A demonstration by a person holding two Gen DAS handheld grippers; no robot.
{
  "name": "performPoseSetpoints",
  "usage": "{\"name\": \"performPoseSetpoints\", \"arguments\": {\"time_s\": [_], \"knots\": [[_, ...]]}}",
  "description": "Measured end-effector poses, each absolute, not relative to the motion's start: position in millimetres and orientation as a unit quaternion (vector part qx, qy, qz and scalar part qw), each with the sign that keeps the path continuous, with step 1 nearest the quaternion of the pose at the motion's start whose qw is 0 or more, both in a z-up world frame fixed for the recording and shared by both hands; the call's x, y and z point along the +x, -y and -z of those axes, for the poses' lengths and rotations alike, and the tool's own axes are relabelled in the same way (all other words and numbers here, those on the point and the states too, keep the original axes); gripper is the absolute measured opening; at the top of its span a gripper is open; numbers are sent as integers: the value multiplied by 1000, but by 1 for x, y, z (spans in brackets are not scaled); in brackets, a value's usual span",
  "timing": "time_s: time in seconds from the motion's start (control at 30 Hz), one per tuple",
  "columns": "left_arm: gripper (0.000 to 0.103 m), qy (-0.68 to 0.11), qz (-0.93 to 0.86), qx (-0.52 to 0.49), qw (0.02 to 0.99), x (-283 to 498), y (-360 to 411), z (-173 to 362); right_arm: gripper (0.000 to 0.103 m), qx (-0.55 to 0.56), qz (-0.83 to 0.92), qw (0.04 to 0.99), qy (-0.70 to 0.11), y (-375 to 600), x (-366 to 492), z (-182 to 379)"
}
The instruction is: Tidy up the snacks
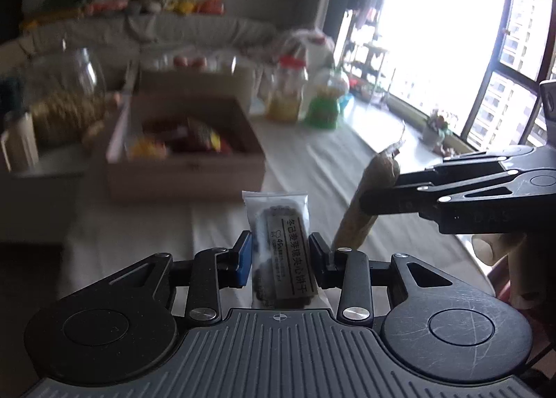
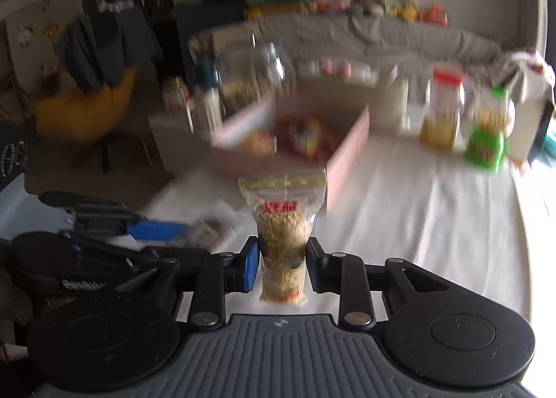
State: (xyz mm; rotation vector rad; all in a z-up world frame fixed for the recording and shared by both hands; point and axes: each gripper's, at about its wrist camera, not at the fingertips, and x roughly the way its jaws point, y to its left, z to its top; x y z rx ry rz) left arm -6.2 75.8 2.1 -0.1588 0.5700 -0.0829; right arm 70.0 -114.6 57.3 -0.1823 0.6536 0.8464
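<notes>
White cloth covers the worktop (image 2: 399, 210). Left gripper (image 1: 279, 255) jaws clamp a biscuit packet (image 1: 281, 252); right gripper (image 2: 282, 264) jaws clamp a peanut bag (image 2: 283, 234). Box (image 1: 180, 172) sits beyond.

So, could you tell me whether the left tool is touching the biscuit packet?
Touching. In the left wrist view, the left tool has both pads pressed against the sides of the biscuit packet, holding it upright.
</notes>
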Motion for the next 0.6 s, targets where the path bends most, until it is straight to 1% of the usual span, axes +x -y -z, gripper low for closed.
{"name": "performPoseSetpoints", "arguments": {"time_s": [0.13,0.2,0.27,0.37,0.43,0.5,0.6], "knots": [[40,-189,10,-45,981,3,-104,-82,28,-73,-400,881,-243,100,91,-131],[40,-165,-5,-40,985,18,-118,-108,28,-65,-391,891,-221,88,107,-160],[40,-154,-18,-48,987,39,-131,-122,28,-56,-380,898,-216,74,126,-179],[40,-157,-32,-57,986,69,-145,-124,28,-46,-369,898,-236,54,156,-189],[40,-168,-31,-61,983,90,-154,-115,28,-55,-362,896,-251,38,174,-187],[40,-183,-28,-71,980,109,-160,-101,28,-72,-359,892,-265,24,186,-183],[40,-223,-11,-108,969,138,-174,-63,28,-95,-358,880,-297,4,204,-167]]}}
